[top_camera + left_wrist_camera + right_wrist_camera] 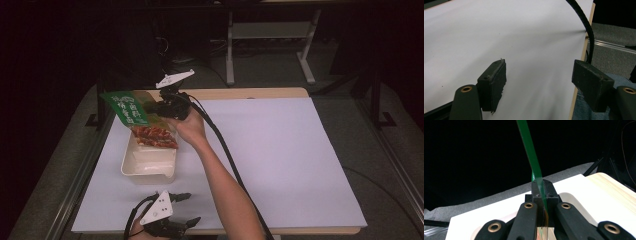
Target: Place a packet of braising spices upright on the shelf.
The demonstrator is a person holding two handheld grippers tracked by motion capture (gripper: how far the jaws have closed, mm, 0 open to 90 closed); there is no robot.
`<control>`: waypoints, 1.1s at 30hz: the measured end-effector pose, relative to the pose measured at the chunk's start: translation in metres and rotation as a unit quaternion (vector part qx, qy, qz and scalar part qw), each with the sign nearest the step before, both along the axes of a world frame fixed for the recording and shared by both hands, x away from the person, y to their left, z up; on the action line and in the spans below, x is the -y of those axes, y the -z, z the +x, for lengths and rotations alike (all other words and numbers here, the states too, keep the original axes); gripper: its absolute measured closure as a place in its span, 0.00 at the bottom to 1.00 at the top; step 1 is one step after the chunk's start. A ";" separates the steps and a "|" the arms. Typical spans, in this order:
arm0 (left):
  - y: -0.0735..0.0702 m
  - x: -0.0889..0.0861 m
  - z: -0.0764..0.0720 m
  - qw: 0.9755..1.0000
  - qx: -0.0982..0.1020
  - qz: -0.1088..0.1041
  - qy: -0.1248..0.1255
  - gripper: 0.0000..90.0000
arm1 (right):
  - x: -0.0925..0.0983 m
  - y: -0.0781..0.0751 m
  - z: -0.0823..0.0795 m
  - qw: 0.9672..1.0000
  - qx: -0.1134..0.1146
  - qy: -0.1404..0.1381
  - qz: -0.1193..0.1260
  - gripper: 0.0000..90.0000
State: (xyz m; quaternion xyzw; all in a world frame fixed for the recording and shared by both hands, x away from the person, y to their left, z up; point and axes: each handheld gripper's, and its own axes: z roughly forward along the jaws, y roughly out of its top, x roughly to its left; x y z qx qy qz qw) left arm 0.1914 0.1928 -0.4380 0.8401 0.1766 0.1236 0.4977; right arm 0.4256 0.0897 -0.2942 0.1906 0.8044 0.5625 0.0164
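A flat green snack packet (134, 116) with a red picture on its lower part hangs tilted over the far end of a cream rectangular tray (131, 167). My right gripper (155, 108) is shut on the packet's edge; in the right gripper view the thin green packet (530, 153) runs up from between the pressed jaws of that gripper (541, 195). My left gripper (192, 207) rests near the table's front edge, below the tray, jaws apart. In the left gripper view that gripper (539, 77) stands open with nothing between its pads over the white sheet.
A white sheet (270, 150) covers most of the wooden table (280, 92). A black cable (225, 150) trails along the person's right forearm (227, 190). The same cable (587, 30) crosses the left gripper view by the table edge. Table legs and dark floor lie beyond.
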 end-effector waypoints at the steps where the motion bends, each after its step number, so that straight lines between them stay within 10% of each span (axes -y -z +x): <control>1: 0.000 0.000 0.000 1.000 -0.001 0.000 0.000 0.30 | 0.000 0.001 0.000 1.000 -0.002 0.000 0.003 1.00; 33: 0.002 0.004 -0.002 1.000 0.005 0.009 0.008 0.30 | 0.014 0.051 0.011 0.996 -0.058 0.028 0.058 1.00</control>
